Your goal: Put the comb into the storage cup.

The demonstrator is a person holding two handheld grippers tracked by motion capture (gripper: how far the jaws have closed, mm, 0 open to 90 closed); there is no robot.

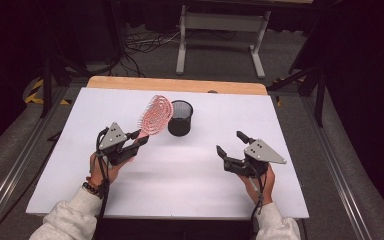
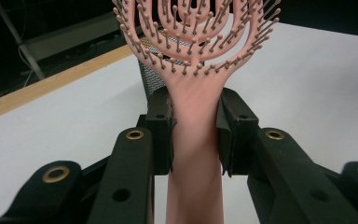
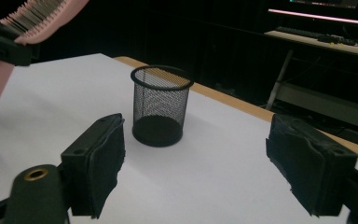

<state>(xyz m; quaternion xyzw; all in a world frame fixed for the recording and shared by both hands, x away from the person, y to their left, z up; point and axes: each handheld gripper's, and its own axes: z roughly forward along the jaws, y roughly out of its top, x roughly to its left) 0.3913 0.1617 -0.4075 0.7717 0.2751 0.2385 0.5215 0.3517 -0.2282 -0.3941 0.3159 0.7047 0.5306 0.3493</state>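
One pink hairbrush (image 1: 155,115), one black mesh cup (image 1: 180,118), two grippers.

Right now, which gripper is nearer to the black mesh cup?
Left. The left gripper holds the pink hairbrush just beside the black mesh cup, brush head near its rim. The right gripper, jaws open and empty, sits farther off toward the table's near right side.
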